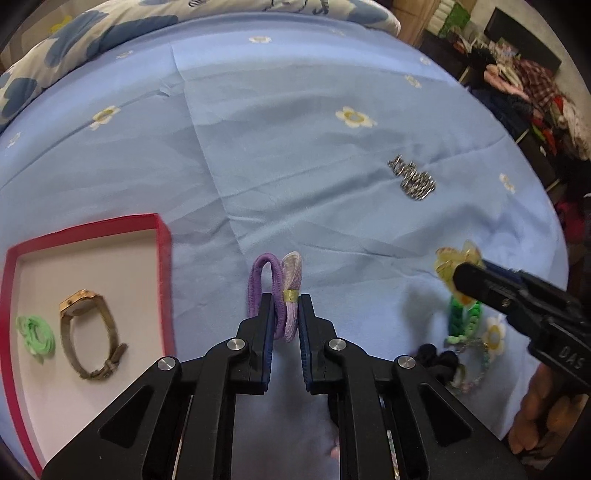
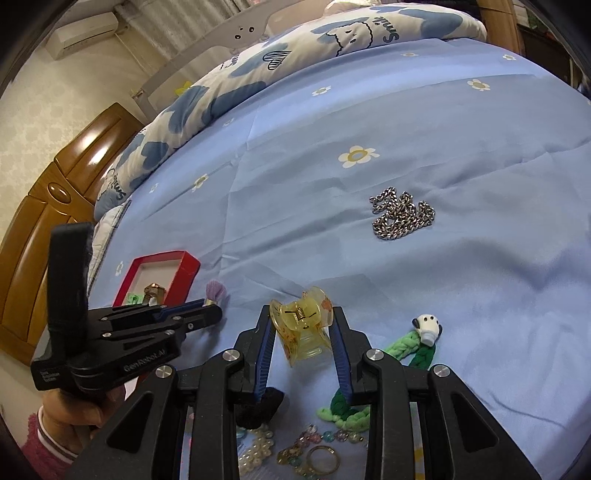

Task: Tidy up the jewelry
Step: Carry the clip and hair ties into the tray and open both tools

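Gripping a purple hair tie (image 1: 275, 295) between nearly closed pads, the left tongs (image 1: 283, 314) have it pinched near its gold band, the loops standing up off the bed sheet (image 1: 295, 166). The right tongs (image 2: 301, 332) are part closed on a yellow claw clip (image 2: 301, 321), both pads against its sides, and appear to hold it clear of the sheet.

Judgement: the step in hand is carrying these two pieces to the red box (image 1: 162, 236), which lies on the bed just left of the hair tie and already holds a gold watch (image 1: 88, 332) and a green band (image 1: 35, 332). To do it well, keep the pinch on the tie firm, since the soft loops could slip, bring it over the bare floor of the box, lower before opening, and avoid landing on the watch. The clip should follow separately so the two tools do not collide.

Remaining on the sheet: a silver chain (image 2: 402, 214) well apart, a green braided tie with a white charm (image 2: 424, 328), and beads and a ring (image 2: 323, 459) near the right tool.

Surface: pale blue, flower-printed, creased and soft. Room: patterned quilt (image 2: 258, 74) behind, wooden cabinet (image 2: 55, 184), wall air conditioner (image 2: 85, 29).
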